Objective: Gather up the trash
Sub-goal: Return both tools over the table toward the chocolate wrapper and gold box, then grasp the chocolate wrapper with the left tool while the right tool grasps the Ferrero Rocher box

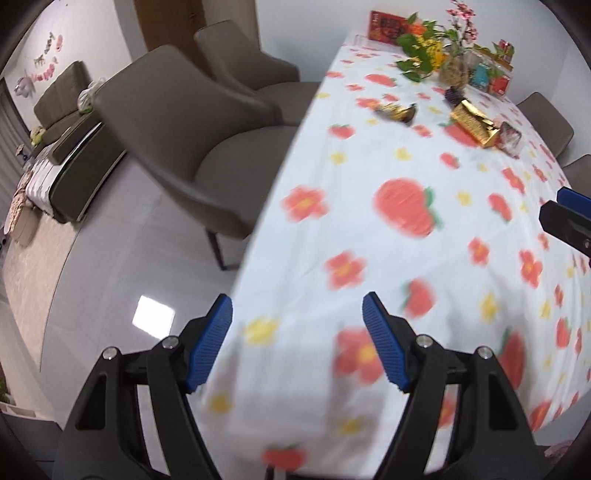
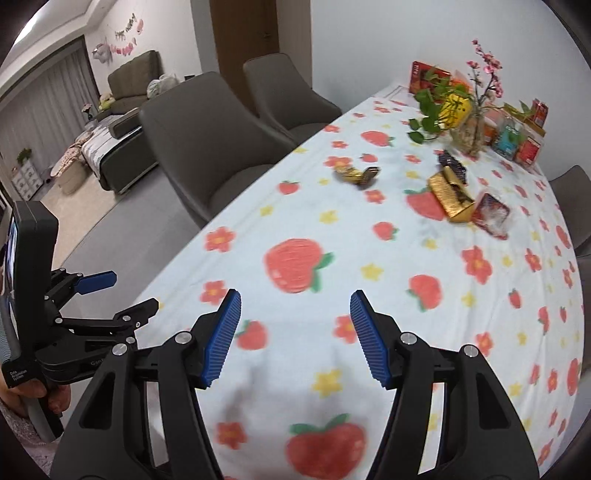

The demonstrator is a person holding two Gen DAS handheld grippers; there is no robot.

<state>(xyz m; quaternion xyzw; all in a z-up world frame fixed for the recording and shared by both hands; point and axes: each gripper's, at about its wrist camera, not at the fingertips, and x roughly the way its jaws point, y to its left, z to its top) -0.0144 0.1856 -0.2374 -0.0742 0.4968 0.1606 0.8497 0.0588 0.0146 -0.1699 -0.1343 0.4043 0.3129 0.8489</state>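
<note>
writing: none readable | trash: gold wrapper (image 2: 451,198), crumpled, at 1 o'clock on tablecloth (image 2: 369,295) | left gripper (image 1: 297,339) jaws apart, empty | right gripper (image 2: 295,338) jaws apart, empty

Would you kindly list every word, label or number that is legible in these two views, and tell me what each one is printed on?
"Data Acquisition System", roughly; small white print on the left gripper's black body, seen in the right wrist view.
Wall banner: letters too blurred to read.
Red box at the table's far end: print too blurred to read.
Yellow package behind the plant: dark characters, unreadable.
Gold wrapper and small boxes: nothing legible.
</note>
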